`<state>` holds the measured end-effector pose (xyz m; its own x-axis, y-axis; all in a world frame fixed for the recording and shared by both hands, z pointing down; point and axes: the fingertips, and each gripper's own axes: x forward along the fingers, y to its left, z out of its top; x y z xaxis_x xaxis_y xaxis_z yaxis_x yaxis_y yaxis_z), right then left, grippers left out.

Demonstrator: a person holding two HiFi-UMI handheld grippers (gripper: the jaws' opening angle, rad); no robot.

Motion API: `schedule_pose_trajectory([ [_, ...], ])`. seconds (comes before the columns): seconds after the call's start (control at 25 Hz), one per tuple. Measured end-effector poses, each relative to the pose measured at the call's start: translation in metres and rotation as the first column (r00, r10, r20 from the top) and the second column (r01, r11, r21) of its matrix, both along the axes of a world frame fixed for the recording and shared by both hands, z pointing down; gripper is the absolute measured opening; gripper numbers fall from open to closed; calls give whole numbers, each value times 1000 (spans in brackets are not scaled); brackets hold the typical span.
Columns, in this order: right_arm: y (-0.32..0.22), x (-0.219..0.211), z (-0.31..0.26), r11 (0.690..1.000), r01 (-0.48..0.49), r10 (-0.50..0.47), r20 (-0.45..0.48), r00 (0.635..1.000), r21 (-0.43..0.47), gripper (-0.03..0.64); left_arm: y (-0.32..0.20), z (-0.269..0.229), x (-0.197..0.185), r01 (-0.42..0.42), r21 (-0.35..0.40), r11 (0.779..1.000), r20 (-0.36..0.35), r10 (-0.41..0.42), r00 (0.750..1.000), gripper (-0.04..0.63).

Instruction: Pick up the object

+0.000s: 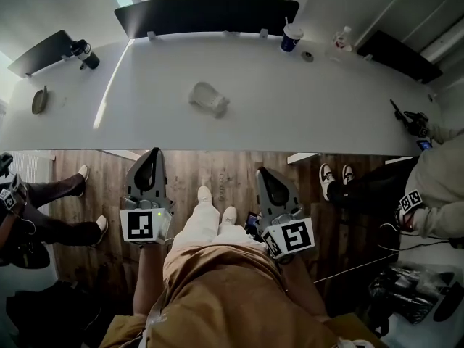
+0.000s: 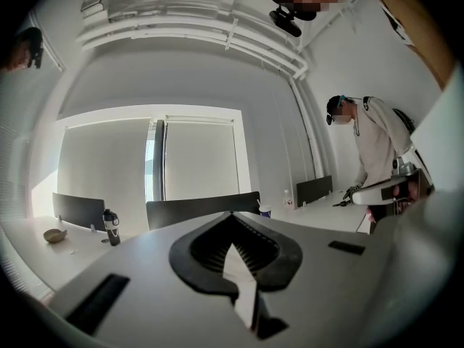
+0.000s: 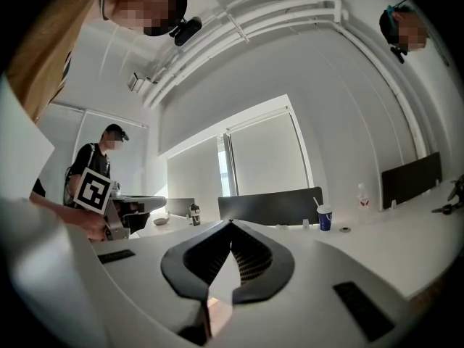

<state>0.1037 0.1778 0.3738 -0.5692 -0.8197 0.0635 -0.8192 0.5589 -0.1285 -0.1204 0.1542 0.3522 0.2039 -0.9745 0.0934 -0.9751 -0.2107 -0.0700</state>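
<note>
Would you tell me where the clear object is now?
Head view: the clear object lies centrally on the white table, left of the blue cup.

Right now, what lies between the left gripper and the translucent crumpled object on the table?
Head view: only bare white table separates the left gripper from the translucent crumpled object.

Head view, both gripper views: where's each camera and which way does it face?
Head view: on the person's head, steeply down at the table; own legs, left gripper and right gripper show.
Left gripper view: on the left gripper, level along its shut jaws toward the window; tan clothing at the edge.
Right gripper view: on the right gripper, same heading, jaws shut.
Shared: all three see the cup.
</note>
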Motion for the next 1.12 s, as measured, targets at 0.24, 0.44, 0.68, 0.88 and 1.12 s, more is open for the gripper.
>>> schedule_pose_trajectory([
  [0.24,-22,-3,1,1000,-24,24,-2,1000,-2,6,-23,6,-10,-6,-6,1000,-14,6,1000,6],
  [0.44,-52,-19,-3,999,-37,38,-32,999,11,6,-63,3,-24,-28,17,999,-26,29,999,6],
  [0.68,-90,-55,-8,998,-57,58,-51,997,15,6,-111,1,-63,-40,22,999,-60,41,997,6],
  [0.88,-113,-62,-1,999,-37,36,-32,999,-27,6,-138,26,-70,-38,-34,999,-83,35,996,6],
  [1.12,-158,-53,6,999,-30,29,-36,999,-26,6,-171,45,-55,-51,-71,996,-71,46,996,6],
])
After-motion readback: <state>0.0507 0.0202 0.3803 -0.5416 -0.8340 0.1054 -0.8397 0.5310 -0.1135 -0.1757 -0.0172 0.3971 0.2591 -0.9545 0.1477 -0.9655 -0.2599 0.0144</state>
